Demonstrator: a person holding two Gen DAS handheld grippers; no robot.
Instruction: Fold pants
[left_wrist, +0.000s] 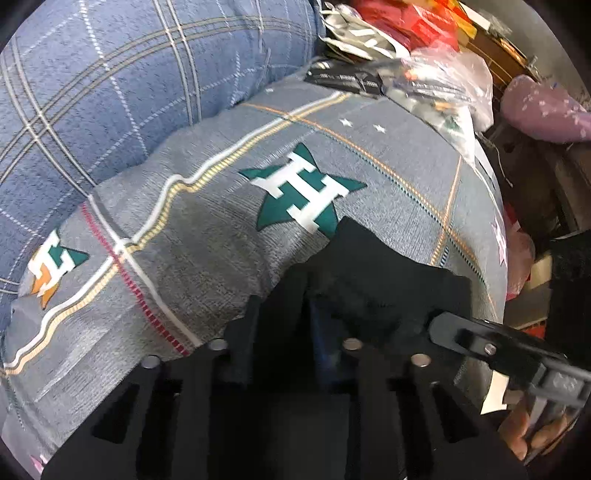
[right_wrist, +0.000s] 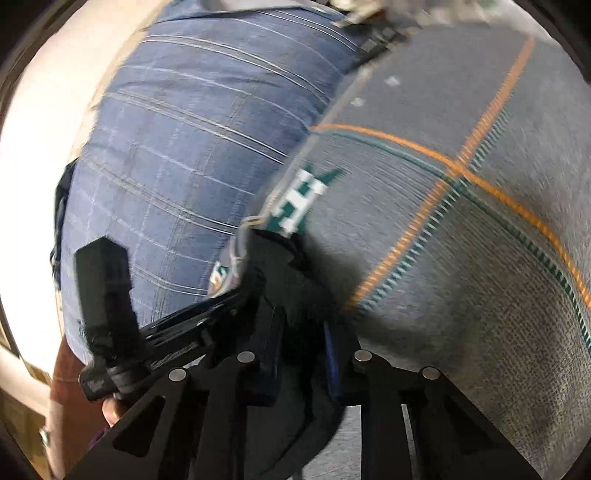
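Note:
The black pants (left_wrist: 373, 273) hang bunched between both grippers above a grey bed sheet (left_wrist: 207, 221) with green star prints. My left gripper (left_wrist: 282, 325) is shut on a fold of the black pants. In the right wrist view my right gripper (right_wrist: 299, 332) is shut on the black pants (right_wrist: 291, 280), which drape down between its fingers. The other gripper (right_wrist: 107, 295) shows at the left of that view, close beside mine. Most of the pants is hidden behind the gripper bodies.
A blue checked pillow (left_wrist: 110, 85) lies at the back left of the bed, also in the right wrist view (right_wrist: 192, 155). Red packages and plastic bags (left_wrist: 417, 33) pile at the bed's far right. A purple cushion (left_wrist: 539, 107) sits beyond the right edge.

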